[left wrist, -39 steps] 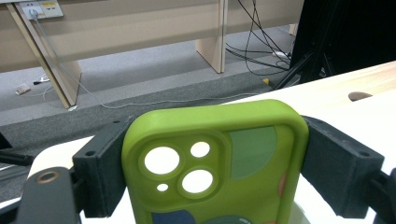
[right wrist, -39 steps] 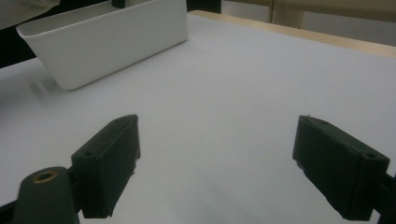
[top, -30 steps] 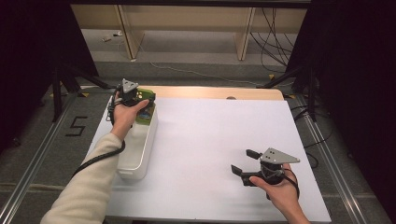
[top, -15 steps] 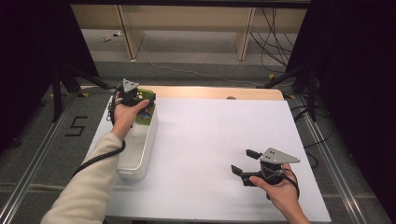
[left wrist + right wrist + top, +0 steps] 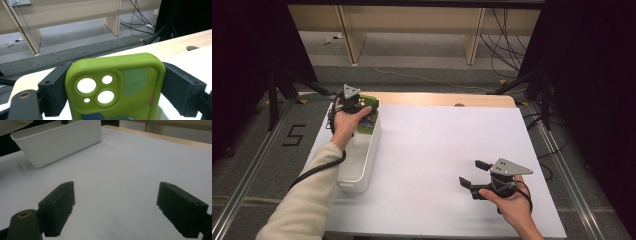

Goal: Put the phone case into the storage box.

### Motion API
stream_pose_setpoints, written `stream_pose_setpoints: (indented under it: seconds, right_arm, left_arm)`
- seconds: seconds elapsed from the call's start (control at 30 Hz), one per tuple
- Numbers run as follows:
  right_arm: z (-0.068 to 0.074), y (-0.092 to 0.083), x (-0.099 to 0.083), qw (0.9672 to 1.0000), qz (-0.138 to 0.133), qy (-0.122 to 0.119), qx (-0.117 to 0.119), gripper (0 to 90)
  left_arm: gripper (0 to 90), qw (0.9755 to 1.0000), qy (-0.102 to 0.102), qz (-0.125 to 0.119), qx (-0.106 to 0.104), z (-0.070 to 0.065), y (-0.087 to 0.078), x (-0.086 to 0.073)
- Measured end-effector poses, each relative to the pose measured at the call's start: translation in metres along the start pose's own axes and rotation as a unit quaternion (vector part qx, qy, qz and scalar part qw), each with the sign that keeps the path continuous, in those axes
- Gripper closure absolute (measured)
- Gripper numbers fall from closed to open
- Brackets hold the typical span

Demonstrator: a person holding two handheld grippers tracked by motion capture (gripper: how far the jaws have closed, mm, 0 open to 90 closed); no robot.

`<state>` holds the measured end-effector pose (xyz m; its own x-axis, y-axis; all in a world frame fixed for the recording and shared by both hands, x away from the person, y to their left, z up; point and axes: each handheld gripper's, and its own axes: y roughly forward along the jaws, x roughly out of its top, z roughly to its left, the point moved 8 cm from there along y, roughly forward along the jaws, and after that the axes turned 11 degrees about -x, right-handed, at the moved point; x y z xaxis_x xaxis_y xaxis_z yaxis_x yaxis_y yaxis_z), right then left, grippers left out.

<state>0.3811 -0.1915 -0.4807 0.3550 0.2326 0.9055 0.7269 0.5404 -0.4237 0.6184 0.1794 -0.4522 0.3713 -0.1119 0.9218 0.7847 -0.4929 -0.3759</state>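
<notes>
White bin (image 5: 362, 160) sits under green phone case (image 5: 115, 87).

The high view looks forward and down over the white surface (image 5: 437, 150). The left gripper view sits close behind a green phone case (image 5: 117, 85), facing the far floor. The right gripper view skims low, sharing the white bin (image 5: 62, 140) (image 5: 359, 155) with the high view.

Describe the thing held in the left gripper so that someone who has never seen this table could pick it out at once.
Start at the long white plastic bin on the left side of the white table. Over its far end, the left gripper is shut on a lime-green soft phone case. Its round camera cut-outs and dark green and blue patches set it apart; everything around it is white or black.
</notes>
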Motion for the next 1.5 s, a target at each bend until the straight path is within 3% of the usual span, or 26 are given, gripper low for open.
stream_pose_setpoints:
  seconds: [0.73, 1.2, 1.5]
  right_arm:
    - [-0.0001, 0.0000, -0.0004, 1.0000, 0.002, -0.001, -0.001, 16.2]
    - [0.0000, 0.0001, -0.0005, 1.0000, 0.003, -0.001, -0.001, 16.2]
    - [-0.0002, 0.0001, -0.0003, 1.0000, 0.002, 0.000, -0.002, 16.1]
  left_arm:
    - [15.1, 0.9995, -0.001, 0.030, 0.006, -0.0001, 0.0014, 0.0022]
    - [1.7, 0.9996, 0.003, 0.027, 0.010, 0.0018, 0.0027, 0.0038]
    - [0.0, 0.9998, -0.001, 0.017, 0.007, 0.0017, -0.0007, 0.0087]
